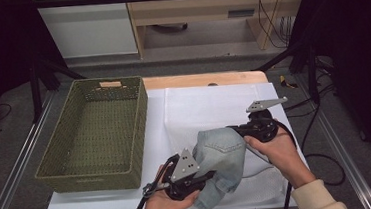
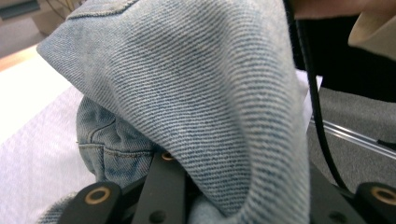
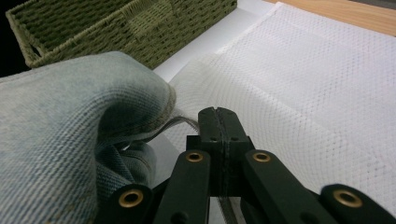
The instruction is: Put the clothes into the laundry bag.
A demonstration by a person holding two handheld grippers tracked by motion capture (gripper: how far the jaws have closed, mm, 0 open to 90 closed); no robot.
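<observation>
The blue jeans (image 1: 221, 158) lay bunched up on the white mesh cloth (image 1: 214, 107), near the front of the table (image 1: 199, 80), just to the right of the green basket (image 1: 95, 134). The left gripper (image 1: 206, 175) had its jaws closed on a thick fold of the jeans at the near side. In the left gripper view the denim hung over the jaws and hid their tips, so the pinch itself was hard to see. The right gripper (image 1: 233, 129) was at the far right side of the jeans. Its jaws were pressed tight together on a thin edge of cloth (image 3: 180, 122). Whether that edge was part of the jeans was hard to tell
</observation>
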